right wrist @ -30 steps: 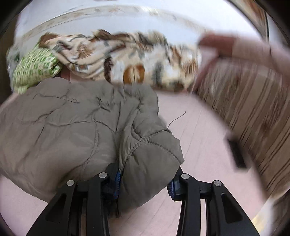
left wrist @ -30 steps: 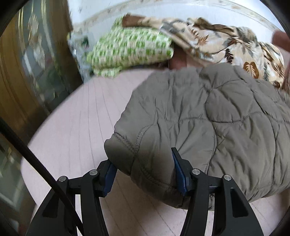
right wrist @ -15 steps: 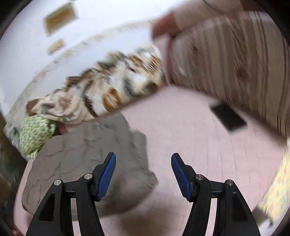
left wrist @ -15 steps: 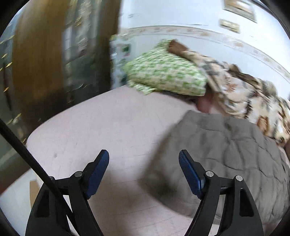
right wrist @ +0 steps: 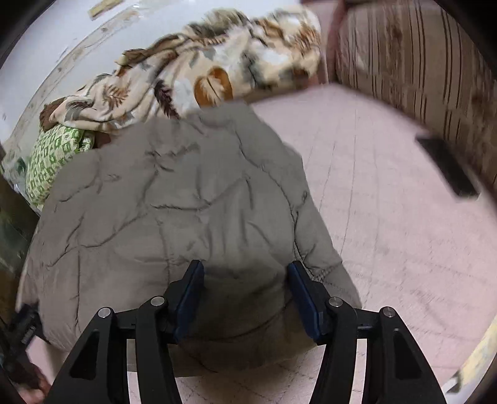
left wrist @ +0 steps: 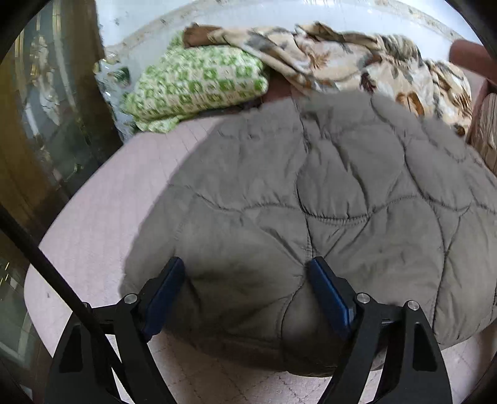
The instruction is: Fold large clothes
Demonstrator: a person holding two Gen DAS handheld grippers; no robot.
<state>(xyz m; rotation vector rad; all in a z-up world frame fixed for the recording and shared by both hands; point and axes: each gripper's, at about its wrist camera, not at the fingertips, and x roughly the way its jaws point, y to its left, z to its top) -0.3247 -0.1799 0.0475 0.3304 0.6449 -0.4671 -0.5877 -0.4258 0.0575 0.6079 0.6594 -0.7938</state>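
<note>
Quilted jacket between both tongs' jaws

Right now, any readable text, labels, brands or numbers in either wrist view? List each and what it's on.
None readable.
Quilted jacket: no label or logo showing.
Green patterned cloth: woven squares only, no lettering.
Leaf-print blanket: pattern only.
Wall plaque: too blurred to read.
Dark flat object on the bed: blurred, no visible marking.

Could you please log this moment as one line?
task: fold clothes | left tool: opening, astride jacket edge | right tool: closing, astride jacket edge | jacket: bundled on bed
</note>
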